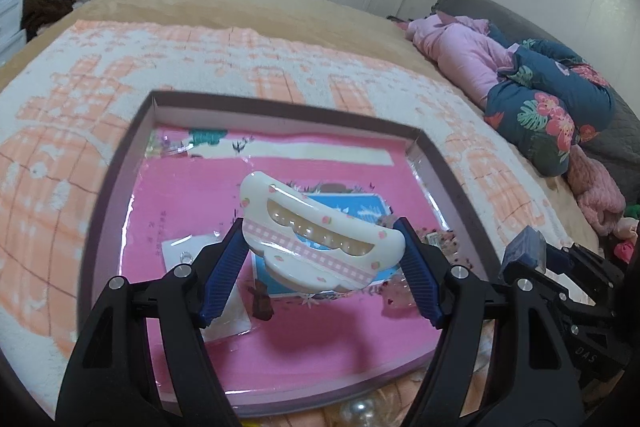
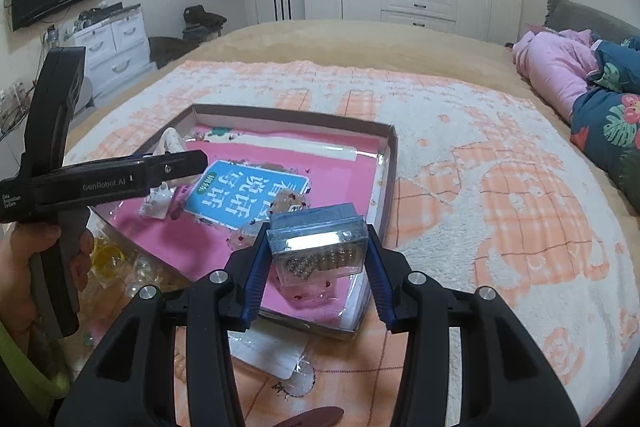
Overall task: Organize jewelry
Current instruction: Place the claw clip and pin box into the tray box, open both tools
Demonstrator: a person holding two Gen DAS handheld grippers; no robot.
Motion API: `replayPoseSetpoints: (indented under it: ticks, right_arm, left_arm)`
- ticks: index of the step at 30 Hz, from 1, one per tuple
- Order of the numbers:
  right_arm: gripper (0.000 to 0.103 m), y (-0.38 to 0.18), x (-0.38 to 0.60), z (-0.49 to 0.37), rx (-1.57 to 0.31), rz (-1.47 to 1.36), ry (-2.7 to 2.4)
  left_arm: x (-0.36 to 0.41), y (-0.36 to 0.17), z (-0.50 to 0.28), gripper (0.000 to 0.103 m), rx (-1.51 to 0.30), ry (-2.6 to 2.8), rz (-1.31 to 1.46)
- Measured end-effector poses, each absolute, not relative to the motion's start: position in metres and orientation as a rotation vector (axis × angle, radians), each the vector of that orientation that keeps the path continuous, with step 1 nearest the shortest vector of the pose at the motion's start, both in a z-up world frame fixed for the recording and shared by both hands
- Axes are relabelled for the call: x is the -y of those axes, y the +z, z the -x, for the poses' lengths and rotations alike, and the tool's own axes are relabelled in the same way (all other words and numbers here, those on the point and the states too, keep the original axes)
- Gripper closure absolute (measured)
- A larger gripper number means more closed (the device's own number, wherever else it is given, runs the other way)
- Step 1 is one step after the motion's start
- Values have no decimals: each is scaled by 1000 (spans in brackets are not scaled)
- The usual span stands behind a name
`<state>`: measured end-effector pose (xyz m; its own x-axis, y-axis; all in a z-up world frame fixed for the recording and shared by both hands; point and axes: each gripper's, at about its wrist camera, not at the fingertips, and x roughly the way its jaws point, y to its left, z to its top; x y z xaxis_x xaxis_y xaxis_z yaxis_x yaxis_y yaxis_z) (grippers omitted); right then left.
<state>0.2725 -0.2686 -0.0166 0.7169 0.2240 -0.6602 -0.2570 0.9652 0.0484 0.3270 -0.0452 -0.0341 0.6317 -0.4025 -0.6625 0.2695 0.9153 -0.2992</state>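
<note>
My left gripper (image 1: 322,247) is shut on a white hair claw clip (image 1: 316,227) with pink checks, held above a shallow dark-rimmed box (image 1: 120,155) lined in pink. My right gripper (image 2: 318,251) is shut on a small clear plastic case (image 2: 318,243) holding silvery jewelry, over the box's near right corner (image 2: 390,163). In the right wrist view the left gripper (image 2: 176,163) reaches in from the left over the box, and the white clip (image 2: 170,143) pokes out beyond it. A blue card (image 2: 244,193) and small clear packets (image 2: 156,205) lie inside the box.
The box sits on a white and orange blanket (image 2: 500,187) over a bed. Pink and floral bedding (image 2: 592,87) is piled at the right. Loose pearls (image 1: 360,409) and packets (image 2: 268,355) lie at the near edge. A hand (image 2: 24,259) holds the left tool.
</note>
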Motion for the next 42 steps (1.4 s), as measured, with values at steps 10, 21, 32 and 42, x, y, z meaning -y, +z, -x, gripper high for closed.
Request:
replayPoseSetpoints:
  ticks: [10, 21, 32, 42]
  right_arm:
    - [60, -32, 262, -288, -777, 60, 265]
    - [60, -43, 261, -291, -818, 59, 262]
    - [51, -42, 263, -282, -818, 16, 267]
    - [36, -17, 272, -251, -720, -19, 268]
  left_arm:
    - [50, -44, -332, 39, -824, -397, 156]
    - [45, -39, -325, 35, -809, -392, 180]
    - [25, -20, -303, 29, -746, -355, 206]
    - [10, -5, -274, 21, -709, -325, 216]
